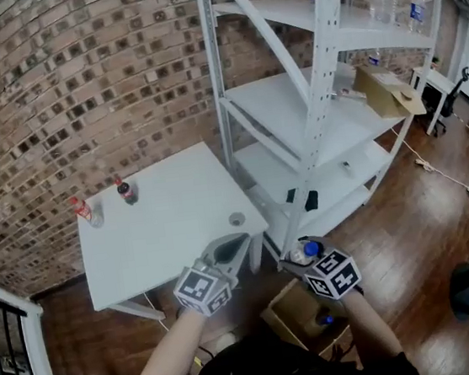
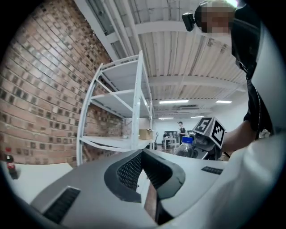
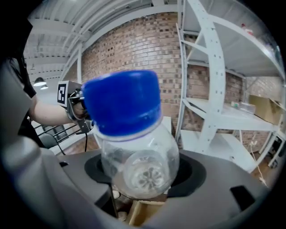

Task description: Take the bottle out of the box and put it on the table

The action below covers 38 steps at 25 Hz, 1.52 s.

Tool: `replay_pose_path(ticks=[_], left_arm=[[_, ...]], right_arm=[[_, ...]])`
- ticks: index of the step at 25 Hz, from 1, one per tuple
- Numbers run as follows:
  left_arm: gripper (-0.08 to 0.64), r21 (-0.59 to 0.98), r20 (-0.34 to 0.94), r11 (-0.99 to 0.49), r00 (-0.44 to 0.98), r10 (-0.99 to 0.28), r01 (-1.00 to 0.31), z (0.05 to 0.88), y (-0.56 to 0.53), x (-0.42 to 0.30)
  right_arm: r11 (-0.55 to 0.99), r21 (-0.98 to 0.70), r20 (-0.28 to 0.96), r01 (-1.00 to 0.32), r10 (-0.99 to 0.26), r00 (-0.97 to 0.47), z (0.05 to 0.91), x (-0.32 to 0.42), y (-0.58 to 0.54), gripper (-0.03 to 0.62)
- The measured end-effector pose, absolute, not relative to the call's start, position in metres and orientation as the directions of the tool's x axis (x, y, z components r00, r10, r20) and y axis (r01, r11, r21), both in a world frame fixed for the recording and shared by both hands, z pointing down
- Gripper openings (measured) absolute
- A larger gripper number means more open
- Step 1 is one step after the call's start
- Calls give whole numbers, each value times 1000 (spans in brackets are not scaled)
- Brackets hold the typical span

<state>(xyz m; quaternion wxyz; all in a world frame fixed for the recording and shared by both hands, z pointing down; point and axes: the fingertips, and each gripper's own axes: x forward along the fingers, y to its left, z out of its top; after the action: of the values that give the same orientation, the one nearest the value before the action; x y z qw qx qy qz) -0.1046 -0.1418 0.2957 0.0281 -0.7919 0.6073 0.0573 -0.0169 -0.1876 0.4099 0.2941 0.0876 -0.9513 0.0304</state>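
Blue-capped bottle (image 3: pixel 134 147) sits clamped in the right gripper's (image 3: pixel 143 176) jaws; at its nine o'clock, the left gripper's (image 2: pixel 144 165) jaws are pressed together, empty.

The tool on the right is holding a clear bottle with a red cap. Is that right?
Almost. The right tool is holding a clear bottle, but its cap is blue, not red. The right gripper view shows it close up.
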Motion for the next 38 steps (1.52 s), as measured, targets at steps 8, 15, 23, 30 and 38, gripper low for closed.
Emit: replay_pose_path(ticks=[8, 15, 23, 30, 38], left_arm=[[5, 59, -120, 106, -113, -986, -993, 304, -28, -193], [5, 65, -137, 246, -253, -958, -967, 306, 57, -249], [5, 104, -163, 299, -313, -936, -949, 302, 132, -338], [5, 95, -162, 338, -350, -923, -936, 311, 183, -415], [5, 79, -161, 424, -432, -888, -902, 306, 243, -479]], right_arm=[[992, -13, 570, 124, 109, -814, 411, -111, -112, 325], [966, -19, 549, 258, 225, -805, 403, -182, -36, 325], [951, 5, 601, 308, 243, -761, 400, -264, 28, 325], [950, 1, 607, 314, 248, -755, 405, -342, 67, 325], [920, -3, 623, 391, 308, -719, 405, -426, 120, 325]])
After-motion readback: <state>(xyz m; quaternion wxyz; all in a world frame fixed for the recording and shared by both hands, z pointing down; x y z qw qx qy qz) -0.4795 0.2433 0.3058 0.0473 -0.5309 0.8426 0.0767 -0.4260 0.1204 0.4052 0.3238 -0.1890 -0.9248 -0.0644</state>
